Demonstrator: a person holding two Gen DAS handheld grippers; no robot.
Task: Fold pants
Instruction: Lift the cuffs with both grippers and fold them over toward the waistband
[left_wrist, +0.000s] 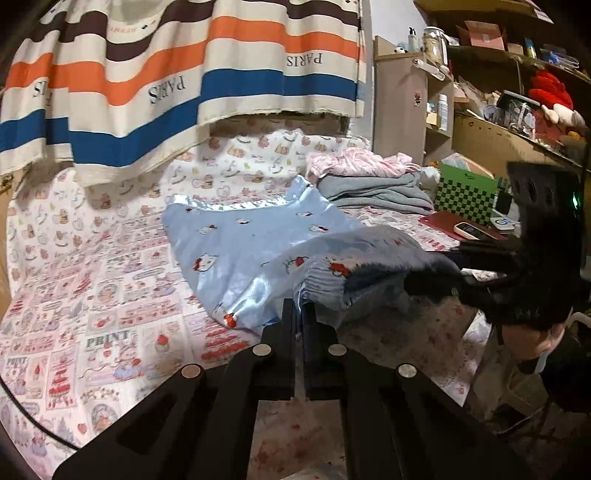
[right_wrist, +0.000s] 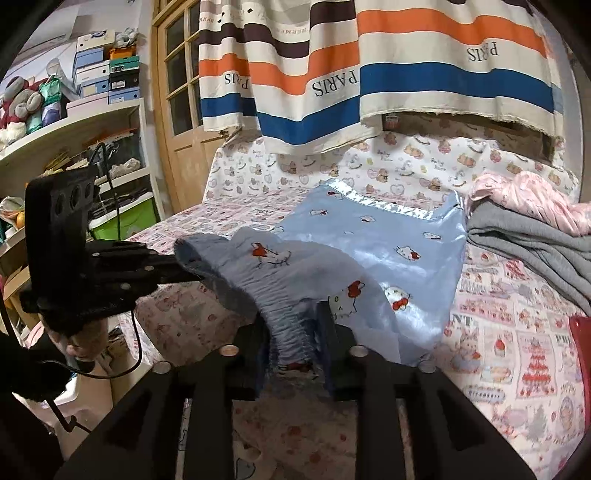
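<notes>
Bedsheet (left_wrist: 92, 280) bears one pants (left_wrist: 251, 236); left gripper (left_wrist: 299, 314) pinches waistband, right gripper (right_wrist: 291, 332) spread.

The right gripper (right_wrist: 295, 325) straddles the elastic waistband of the blue pants (right_wrist: 369, 251) (jaws apart), near the bed's (right_wrist: 517, 350) front edge. The left gripper (right_wrist: 173, 269) meets the waistband's other end.

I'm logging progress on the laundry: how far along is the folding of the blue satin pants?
Done: the light blue satin cartoon-print pants lie spread on the patterned bedsheet. In hand: left gripper is pinched on the elastic waistband; right gripper straddles it, jaws apart. Left: no fold is visible.
</notes>
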